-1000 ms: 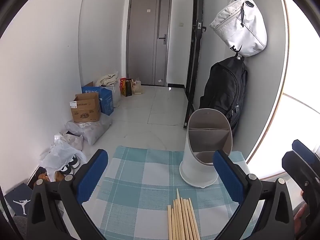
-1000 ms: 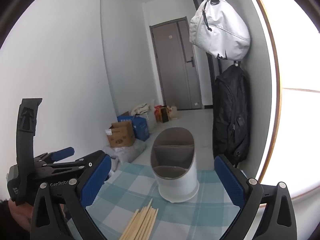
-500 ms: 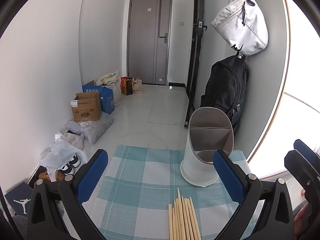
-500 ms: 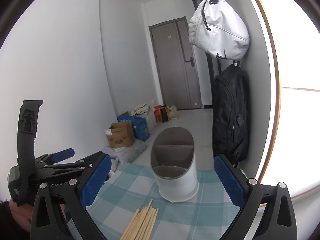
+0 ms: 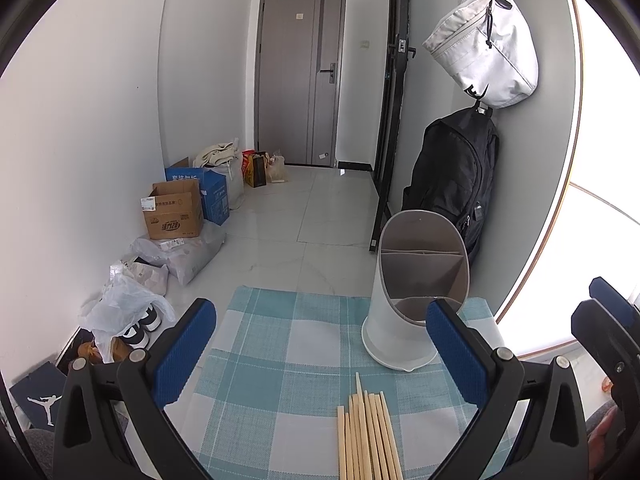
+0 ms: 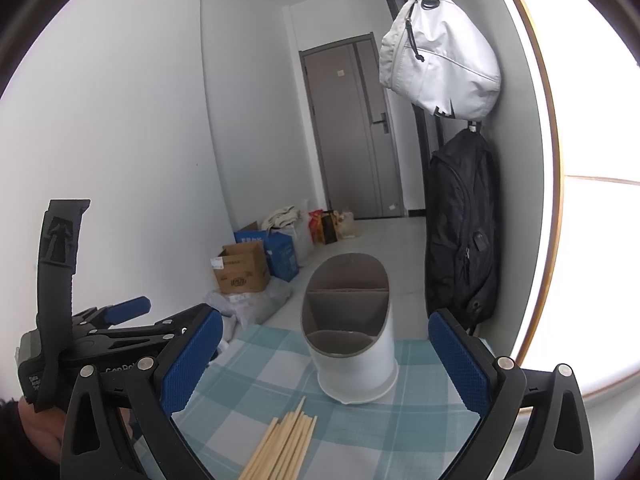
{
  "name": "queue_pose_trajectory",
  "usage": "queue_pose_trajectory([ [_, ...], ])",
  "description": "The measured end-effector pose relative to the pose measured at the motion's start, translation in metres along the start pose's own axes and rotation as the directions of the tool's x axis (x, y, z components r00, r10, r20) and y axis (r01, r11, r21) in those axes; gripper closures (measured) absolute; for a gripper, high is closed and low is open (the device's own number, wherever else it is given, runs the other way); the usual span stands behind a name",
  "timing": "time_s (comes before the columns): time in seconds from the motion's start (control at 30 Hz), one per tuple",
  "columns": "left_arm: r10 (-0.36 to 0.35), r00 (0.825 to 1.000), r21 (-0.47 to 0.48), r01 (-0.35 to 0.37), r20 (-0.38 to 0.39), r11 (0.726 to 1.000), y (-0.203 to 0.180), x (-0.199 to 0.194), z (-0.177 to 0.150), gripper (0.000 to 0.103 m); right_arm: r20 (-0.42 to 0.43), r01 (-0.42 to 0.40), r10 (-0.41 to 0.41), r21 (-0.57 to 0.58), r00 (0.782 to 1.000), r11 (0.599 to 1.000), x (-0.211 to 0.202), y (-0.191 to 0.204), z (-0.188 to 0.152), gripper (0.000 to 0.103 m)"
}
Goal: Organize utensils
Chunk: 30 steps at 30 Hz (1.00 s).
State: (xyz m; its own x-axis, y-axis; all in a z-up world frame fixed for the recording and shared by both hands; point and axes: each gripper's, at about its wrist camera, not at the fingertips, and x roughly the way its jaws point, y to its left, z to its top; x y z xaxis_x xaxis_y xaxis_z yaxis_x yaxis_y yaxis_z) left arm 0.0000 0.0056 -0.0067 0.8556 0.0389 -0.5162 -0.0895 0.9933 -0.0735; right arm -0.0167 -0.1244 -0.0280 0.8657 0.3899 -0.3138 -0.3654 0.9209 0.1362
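Observation:
Several wooden chopsticks lie in a bundle on the teal checked cloth, near its front edge; they also show in the right wrist view. A white utensil holder with grey divided compartments stands behind them, also in the right wrist view. My left gripper is open and empty above the cloth. My right gripper is open and empty, to the right of the left one.
The cloth's far edge drops to a tiled floor. Cardboard boxes and plastic bags line the left wall. A black backpack and a white bag hang on the right wall behind the holder.
Almost nothing differs; both views have shifted only slightly and both grippers stay open.

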Motion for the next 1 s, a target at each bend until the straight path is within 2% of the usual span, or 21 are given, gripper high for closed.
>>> queue_pose_trajectory([
  [1.0,0.003,1.0,0.0,-0.003,-0.028,1.0,-0.004,0.004,-0.0004,0.001,-0.006,-0.002,0.002,-0.007,1.0,1.0,0.0013,0.0014,-0.0008,0.0],
])
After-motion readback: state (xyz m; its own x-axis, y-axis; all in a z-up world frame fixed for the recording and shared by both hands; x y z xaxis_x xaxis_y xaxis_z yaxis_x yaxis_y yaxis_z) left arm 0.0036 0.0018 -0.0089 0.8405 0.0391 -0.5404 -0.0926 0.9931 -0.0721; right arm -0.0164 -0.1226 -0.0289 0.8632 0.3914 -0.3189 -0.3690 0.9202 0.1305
